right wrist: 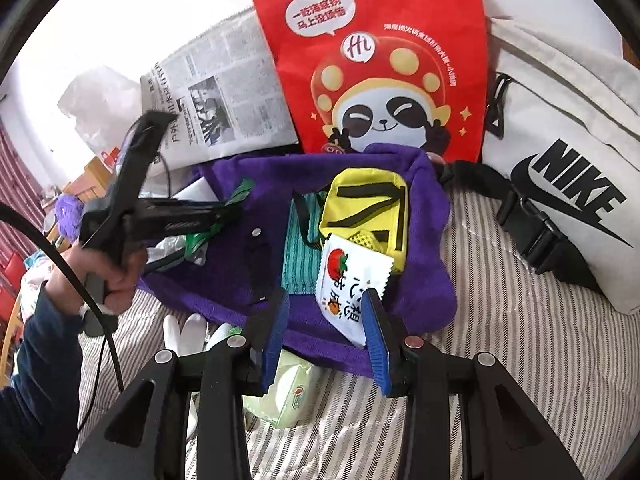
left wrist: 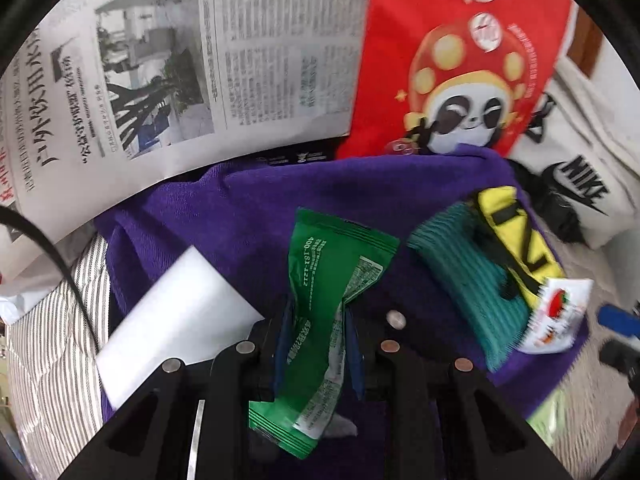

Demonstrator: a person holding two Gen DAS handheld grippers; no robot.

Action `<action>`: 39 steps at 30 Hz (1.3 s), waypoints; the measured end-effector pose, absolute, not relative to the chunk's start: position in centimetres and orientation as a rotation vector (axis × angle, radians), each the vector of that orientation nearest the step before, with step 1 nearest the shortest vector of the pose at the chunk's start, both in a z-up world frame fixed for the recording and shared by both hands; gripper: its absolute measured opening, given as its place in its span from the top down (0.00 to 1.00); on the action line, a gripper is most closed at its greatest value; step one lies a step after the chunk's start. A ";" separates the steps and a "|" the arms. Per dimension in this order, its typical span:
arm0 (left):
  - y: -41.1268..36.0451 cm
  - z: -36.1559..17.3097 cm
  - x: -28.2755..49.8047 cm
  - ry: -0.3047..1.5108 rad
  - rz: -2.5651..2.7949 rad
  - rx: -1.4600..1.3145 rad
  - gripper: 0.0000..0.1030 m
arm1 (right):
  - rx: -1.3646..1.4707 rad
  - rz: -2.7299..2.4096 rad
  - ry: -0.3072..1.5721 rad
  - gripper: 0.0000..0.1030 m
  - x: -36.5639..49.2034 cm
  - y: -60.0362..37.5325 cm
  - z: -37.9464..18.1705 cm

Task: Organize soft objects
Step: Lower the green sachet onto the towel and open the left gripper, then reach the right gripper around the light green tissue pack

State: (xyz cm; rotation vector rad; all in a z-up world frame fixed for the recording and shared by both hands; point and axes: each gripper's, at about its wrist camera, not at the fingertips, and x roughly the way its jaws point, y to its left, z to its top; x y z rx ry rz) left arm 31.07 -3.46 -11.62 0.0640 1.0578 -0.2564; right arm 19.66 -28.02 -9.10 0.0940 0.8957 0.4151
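1. Striped bedding [right wrist: 500,360] is carrying everything here, with a purple towel [left wrist: 248,208] spread over it and a newspaper [left wrist: 180,60], a red panda bag [right wrist: 384,72] and a white Nike bag [right wrist: 568,184] lying along the bed's far edge.
2. On the towel a yellow pouch [right wrist: 368,208] is resting on a teal cloth [left wrist: 468,280], with a white tomato sachet [right wrist: 352,280] leaning against the pouch's near end.
3. The left gripper [left wrist: 316,332] is carrying a green snack packet [left wrist: 332,288]; its fingers are clamped on the packet's twisted waist, and the packet is hanging over the middle of the towel, beside a white foam block [left wrist: 176,316].
4. The right gripper [right wrist: 324,328] is hovering over the towel's near edge with its fingers apart; the sachet is sitting between them, but whether the blue pads are pressing on it I cannot tell.
5. The step in hand looks like gathering the small soft items onto the towel: the green packet is being brought to a spot there.
6. Next, the left hand probably needs to lower the packet onto bare towel clear of the foam block, then part its fingers.
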 end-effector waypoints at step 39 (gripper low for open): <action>-7.4 -8.2 25.0 1.053 -0.357 0.045 0.37 | 0.079 0.365 0.962 0.29 14.2 -26.5 -8.3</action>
